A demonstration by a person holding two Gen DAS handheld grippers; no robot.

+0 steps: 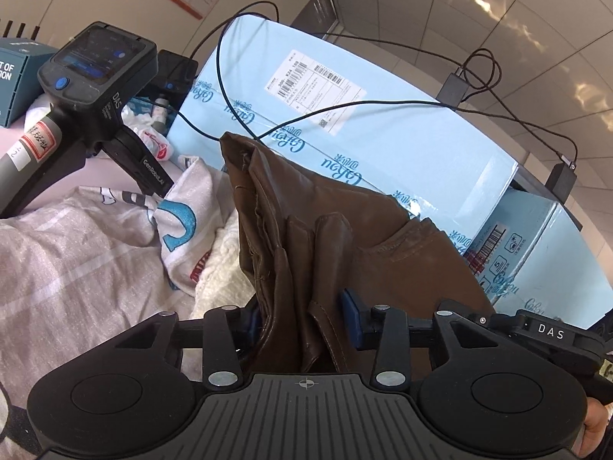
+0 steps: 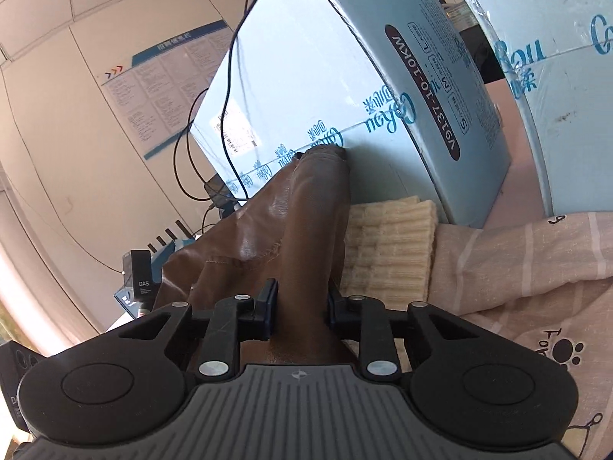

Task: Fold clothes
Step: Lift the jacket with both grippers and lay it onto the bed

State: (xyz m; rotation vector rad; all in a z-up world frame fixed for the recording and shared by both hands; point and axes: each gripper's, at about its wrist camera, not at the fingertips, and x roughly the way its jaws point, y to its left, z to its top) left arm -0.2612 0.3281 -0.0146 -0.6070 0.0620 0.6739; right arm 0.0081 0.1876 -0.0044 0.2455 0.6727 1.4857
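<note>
Presently catalogued: one brown leather-like garment (image 1: 325, 230), smooth, glossy and stitched along its seams, bunching into thick folds and standing up from both grippers in front of the pale blue cartons. The left gripper (image 1: 302, 318) is clamping a wad of these folds between its blue pads; the right gripper (image 2: 300, 304) is pinching a narrower, rounded fold of the same garment (image 2: 306, 222), its fingers pressing in from either side. Lying beneath is a pink striped sheet (image 1: 76, 253), soft and crumpled, printed with paw marks in the right wrist view; a cream ribbed knit (image 2: 390, 245) is resting on it just beside the garment. A white fabric with blue lettering (image 1: 180, 226) is lying partly buried. The cartons (image 1: 383, 130) are matte cardboard with printed labels, thin black cables (image 1: 345, 107) trailing across them. The garment's lower part is disappearing behind the gripper bodies, so its full shape is hard to make out. A person's hand (image 1: 595, 425) is showing only at the edge.
</note>
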